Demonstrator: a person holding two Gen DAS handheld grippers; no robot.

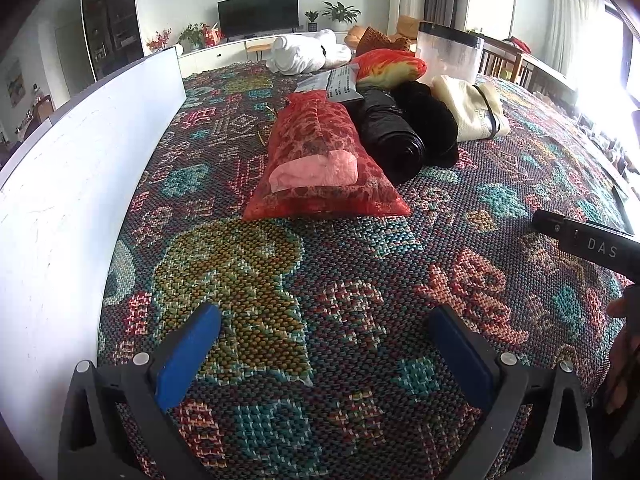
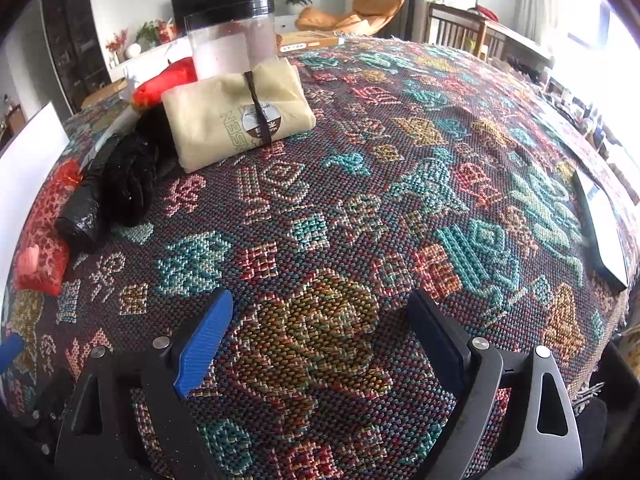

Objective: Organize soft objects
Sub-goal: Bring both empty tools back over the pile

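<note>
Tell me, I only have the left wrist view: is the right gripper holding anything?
Observer: No. The right gripper is open, with only the woven cloth between its fingers.
Operator: What's behind the clear jar?
Observer: A flat tan box lies on the cloth behind the clear jar.
Operator: Anything on top of the cream bundle?
Observer: A round brown label sits under the dark band that runs across the cream bundle.
</note>
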